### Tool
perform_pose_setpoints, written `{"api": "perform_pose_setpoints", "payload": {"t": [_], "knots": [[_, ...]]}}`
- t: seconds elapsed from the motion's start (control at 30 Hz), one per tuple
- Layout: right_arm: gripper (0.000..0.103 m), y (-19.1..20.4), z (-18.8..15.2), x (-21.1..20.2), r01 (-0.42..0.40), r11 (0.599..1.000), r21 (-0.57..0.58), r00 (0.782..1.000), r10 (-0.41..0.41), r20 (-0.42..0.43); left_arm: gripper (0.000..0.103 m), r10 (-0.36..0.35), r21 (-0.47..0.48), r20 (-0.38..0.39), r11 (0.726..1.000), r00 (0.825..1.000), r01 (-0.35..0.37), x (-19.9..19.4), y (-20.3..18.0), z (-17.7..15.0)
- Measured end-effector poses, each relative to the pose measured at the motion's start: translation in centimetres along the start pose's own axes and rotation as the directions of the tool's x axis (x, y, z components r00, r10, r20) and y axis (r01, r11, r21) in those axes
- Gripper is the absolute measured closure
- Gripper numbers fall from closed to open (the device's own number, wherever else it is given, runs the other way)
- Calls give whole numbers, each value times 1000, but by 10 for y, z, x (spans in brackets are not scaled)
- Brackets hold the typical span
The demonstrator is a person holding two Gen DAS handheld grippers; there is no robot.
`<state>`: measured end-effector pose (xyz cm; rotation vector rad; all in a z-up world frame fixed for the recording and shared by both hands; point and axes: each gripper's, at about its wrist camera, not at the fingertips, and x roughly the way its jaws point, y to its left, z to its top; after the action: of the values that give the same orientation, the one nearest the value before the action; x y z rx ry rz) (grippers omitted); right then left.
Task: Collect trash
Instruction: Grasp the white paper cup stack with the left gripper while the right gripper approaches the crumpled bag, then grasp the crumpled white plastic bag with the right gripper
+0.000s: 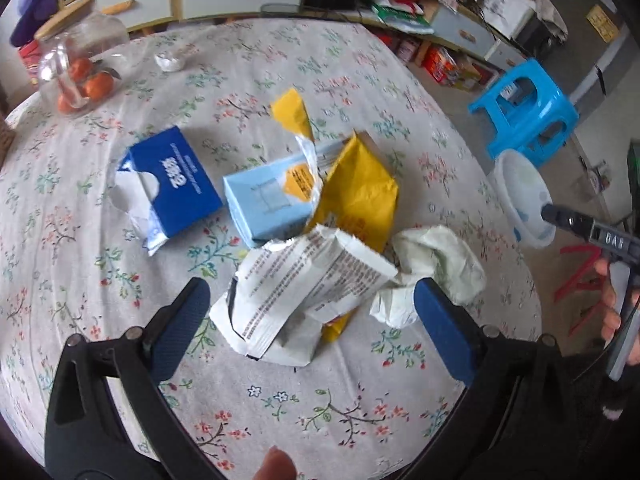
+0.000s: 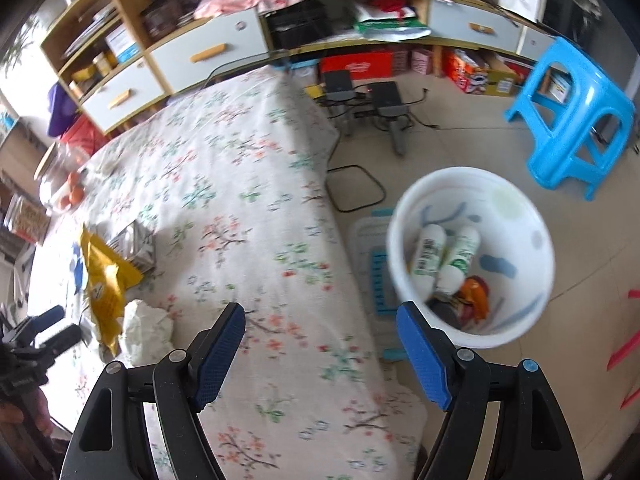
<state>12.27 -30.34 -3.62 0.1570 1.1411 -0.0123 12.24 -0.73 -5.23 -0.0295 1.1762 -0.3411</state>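
**Both tongs spread wide over the trash pile**

The left gripper [image 1: 312,320] is wide open, gripping nothing, its pads flanking the torn white printed wrapper [image 1: 304,292] on the floral tablecloth [image 1: 280,400]. Beyond lie a crumpled tissue [image 1: 436,264], yellow bag [image 1: 356,196], light blue carton [image 1: 268,204] and dark blue tissue pack [image 1: 172,188]. The right gripper [image 2: 320,344] gapes empty above the table edge, near the white bin [image 2: 472,256] on the floor

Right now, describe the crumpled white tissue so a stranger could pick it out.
On the flowered tablecloth, find the pile of wrappers near its right edge. The tissue lies just right of the yellow bag, beside the open left gripper. It alone is plain, soft and unprinted, unlike the torn white wrapper covered in text.
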Motion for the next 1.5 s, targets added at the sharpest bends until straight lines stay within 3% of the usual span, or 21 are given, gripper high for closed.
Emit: {"api": "perform_pose_setpoints", "payload": {"t": [0.3,0.4,0.47,0.53,0.63,0.87,1.17,1.5], "knots": [[23,28,-3,9,-2,999,-54,1000,1,-18,4,20,93,-101,996,995,-10,28,13,-11],[23,36,-4,11,1,997,-71,1000,-3,-25,13,21,83,-118,996,993,-11,35,18,-13],[23,41,-5,11,0,997,-82,1000,-2,-26,23,13,84,-97,996,995,-4,31,19,-14],[23,47,-6,12,-5,996,-95,1000,2,-28,42,-22,62,-91,998,996,28,25,22,-15],[23,56,-8,14,-22,993,-112,999,19,-34,53,-60,27,-89,998,994,62,17,27,-18],[23,86,-13,21,-97,984,-147,994,88,-67,55,-46,-1,-25,999,999,46,-11,39,-31],[23,133,-24,34,-170,961,-220,982,147,-117,55,40,-152,28,988,999,-36,-38,67,-47],[23,167,-33,59,-169,946,-275,977,126,-170,55,71,-216,43,975,997,-60,-48,83,-59]]}}
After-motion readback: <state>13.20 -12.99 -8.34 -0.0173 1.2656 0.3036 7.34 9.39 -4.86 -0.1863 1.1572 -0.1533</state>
